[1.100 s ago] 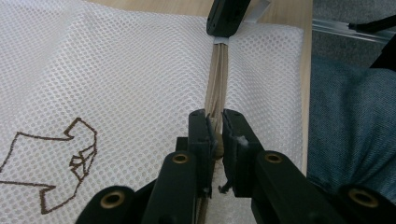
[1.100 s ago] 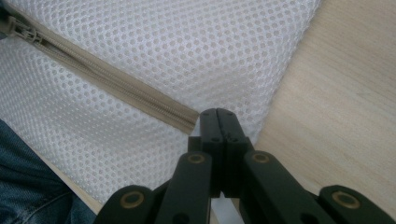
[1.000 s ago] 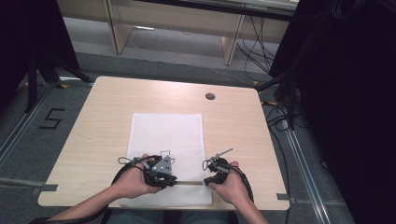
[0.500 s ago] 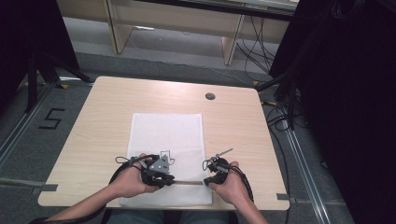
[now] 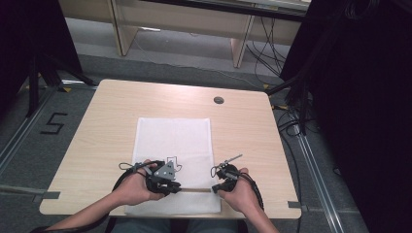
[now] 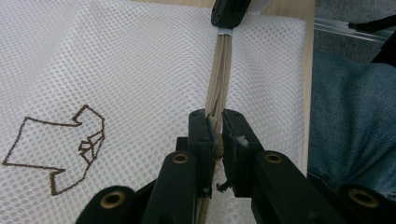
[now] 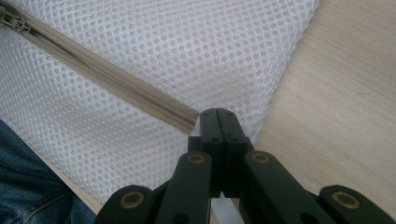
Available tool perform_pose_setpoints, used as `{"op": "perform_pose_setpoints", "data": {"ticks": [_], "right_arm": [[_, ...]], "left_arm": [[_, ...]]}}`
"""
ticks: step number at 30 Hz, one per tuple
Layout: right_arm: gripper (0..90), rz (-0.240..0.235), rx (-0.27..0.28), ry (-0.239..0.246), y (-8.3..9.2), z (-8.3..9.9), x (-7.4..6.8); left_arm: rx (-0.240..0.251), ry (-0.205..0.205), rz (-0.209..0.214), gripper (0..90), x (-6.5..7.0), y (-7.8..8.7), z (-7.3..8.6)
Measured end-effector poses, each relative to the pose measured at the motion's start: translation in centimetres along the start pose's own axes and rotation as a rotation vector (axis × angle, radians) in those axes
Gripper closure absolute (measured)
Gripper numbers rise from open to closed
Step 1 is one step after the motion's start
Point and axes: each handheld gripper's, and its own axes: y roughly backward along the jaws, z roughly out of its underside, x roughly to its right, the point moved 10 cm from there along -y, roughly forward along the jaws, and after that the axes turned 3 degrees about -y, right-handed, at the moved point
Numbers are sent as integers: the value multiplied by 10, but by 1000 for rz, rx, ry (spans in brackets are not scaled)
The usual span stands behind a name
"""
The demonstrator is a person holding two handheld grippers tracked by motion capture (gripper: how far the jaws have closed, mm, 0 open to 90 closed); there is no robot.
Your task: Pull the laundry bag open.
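Observation:
A white mesh bag (image 5: 175, 136) lies flat on the wooden table (image 5: 116, 111), with a brown outline logo (image 6: 60, 149) printed on it. A beige zipper (image 5: 194, 190) runs across the bag near the front edge. My left gripper (image 5: 176, 187) is shut on the zipper (image 6: 219, 84), its jaws (image 6: 218, 135) pinching what looks like the slider. My right gripper (image 5: 216, 187) is shut at the zipper's other end (image 7: 184, 116), its jaws (image 7: 217, 116) pressed together on the bag's edge by the mesh (image 7: 187, 51). It also appears far off as the right gripper (image 6: 229, 11).
A round cable hole (image 5: 218, 100) sits in the table's far right part. The front table edge is just behind both hands. A person's jeans leg (image 6: 350, 121) is below that edge. A taped "5" (image 5: 53, 124) marks the floor at left; cables (image 5: 291, 121) hang at right.

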Motion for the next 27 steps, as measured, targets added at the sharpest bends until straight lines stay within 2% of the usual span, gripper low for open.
{"op": "perform_pose_setpoints", "data": {"ticks": [1, 2, 3, 7, 8, 10, 14, 20, 21, 22, 24, 25, 26, 27], "right_arm": [[900, 0, 0, 1, 0, 0, 0], [900, 1, 0, 1, 0, 0, 0], [900, 0, 0, 1, 0, 0, 0], [900, 1, 0, 1, 0, 0, 0], [900, 0, 0, 0, 0, 0, 0], [900, 0, 0, -1, 0, 0, 0], [900, 1, -2, -3, 0, 0, 0], [900, 2, -1, -3, 0, 0, 0], [900, 2, -4, -7, 0, 0, 0], [900, -1, 10, -6, -1, -1, 0], [900, 0, 1, -1, 0, 0, 0], [900, 1, 0, -2, 0, 0, 0], [900, -1, 2, -5, 0, 0, 0], [900, -2, 9, -7, -1, -1, 0]], "left_arm": [[-1, -1, -1, 818, 0, 0, 0], [-10, -18, -2, 819, -1, 1, 1], [2, 4, 0, 818, 0, 1, 1], [-5, -7, -4, 819, -2, 3, 3], [6, 6, -1, 818, -1, 3, 2], [-6, -6, -5, 818, -1, 3, 3], [7, 10, 1, 818, -1, 5, 3], [-9, -9, -8, 819, -3, 6, 6], [4, 11, -2, 818, -1, 6, 5], [6, 11, 0, 819, -2, 6, 5], [6, 4, -1, 818, -1, 6, 5], [6, -12, -2, 818, -2, 6, 4], [8, 12, -1, 819, -1, 6, 5], [7, 11, -2, 819, -1, 7, 5]]}}
